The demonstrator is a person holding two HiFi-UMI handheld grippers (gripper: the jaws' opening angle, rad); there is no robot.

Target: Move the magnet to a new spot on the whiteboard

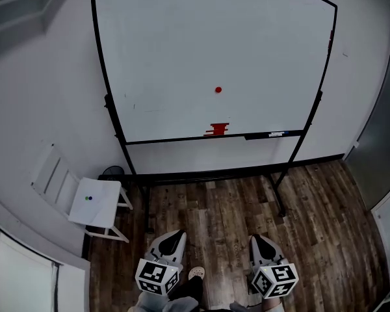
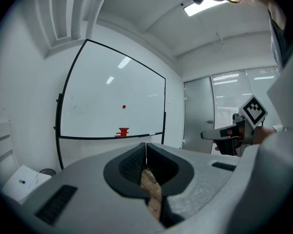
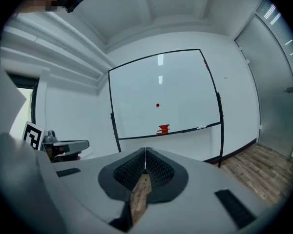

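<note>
A small round red magnet [image 1: 218,90] sticks near the middle of the whiteboard [image 1: 182,51], which stands on a black frame against the wall. The magnet [image 2: 124,107] shows in the left gripper view and the magnet [image 3: 157,105] in the right gripper view, far off. My left gripper [image 1: 176,235] and right gripper [image 1: 255,239] hover low over the wooden floor, well short of the board. Both point toward it, jaws shut with nothing between them.
A red eraser [image 1: 217,129] and a marker [image 1: 275,134] lie on the board's tray. A white folding chair [image 1: 94,201] with a small green and blue thing on its seat stands at the left. A glass door [image 2: 200,113] is to the right.
</note>
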